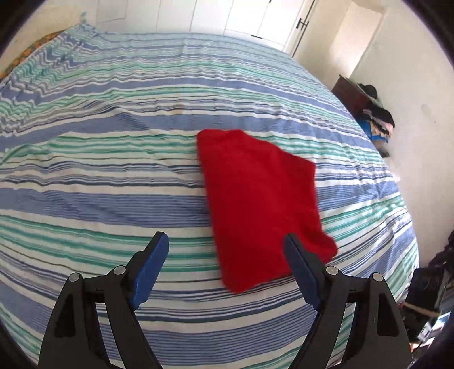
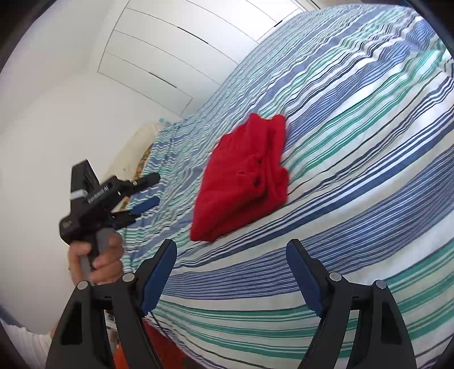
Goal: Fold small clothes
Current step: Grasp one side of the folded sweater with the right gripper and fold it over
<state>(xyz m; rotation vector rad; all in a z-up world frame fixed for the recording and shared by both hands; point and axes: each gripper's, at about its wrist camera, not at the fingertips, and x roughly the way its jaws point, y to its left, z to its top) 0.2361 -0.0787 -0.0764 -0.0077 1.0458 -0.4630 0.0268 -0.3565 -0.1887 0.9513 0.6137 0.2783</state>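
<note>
A red folded garment [image 1: 261, 204] lies flat on the striped bedspread [image 1: 113, 181], a compact rectangle. My left gripper [image 1: 227, 244] is open and empty, just in front of the garment's near edge, above the bed. In the right wrist view the same red garment [image 2: 244, 178] shows its stacked layers. My right gripper [image 2: 231, 249] is open and empty, a short way back from the garment. The left gripper [image 2: 149, 190] also shows in the right wrist view, held in a hand left of the garment, jaws apart.
The bed fills most of both views, covered by a blue, green and white striped spread [image 2: 354, 142]. White wardrobe doors [image 1: 198, 14] stand behind. A dark dresser with piled clothes [image 1: 371, 113] is at the right wall. Clutter on the floor [image 1: 425, 298] lies beside the bed.
</note>
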